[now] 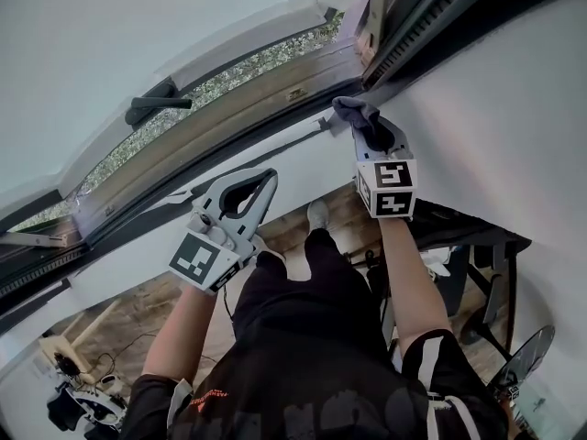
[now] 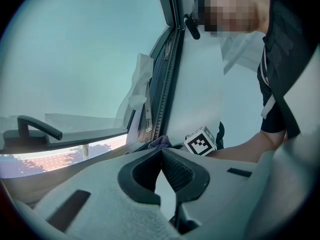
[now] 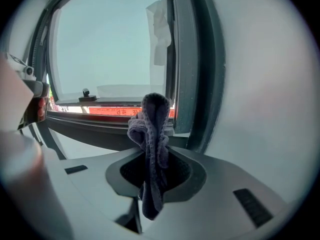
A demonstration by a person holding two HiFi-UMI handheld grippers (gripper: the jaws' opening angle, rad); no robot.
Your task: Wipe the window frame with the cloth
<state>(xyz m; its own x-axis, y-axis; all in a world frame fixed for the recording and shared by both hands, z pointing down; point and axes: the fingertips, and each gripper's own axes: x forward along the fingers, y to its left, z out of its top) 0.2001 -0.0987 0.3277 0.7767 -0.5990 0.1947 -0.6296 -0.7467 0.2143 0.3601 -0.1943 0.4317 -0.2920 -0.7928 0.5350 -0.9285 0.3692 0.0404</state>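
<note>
While the right tongs (image 3: 156,156) clamp the bunched purple-grey knit cloth (image 3: 152,119), the dark grey window frame (image 3: 186,59) lies just ahead, its post running upward; the empty left tongs (image 2: 161,153), closed, sit farther off.

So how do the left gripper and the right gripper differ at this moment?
The right gripper is clamped on the grey cloth; the left gripper holds nothing, its jaws closed on each other. In the head view the right gripper is raised to the window frame, cloth at its corner, while the left gripper sits lower, short of the frame. Both are shut.
</note>
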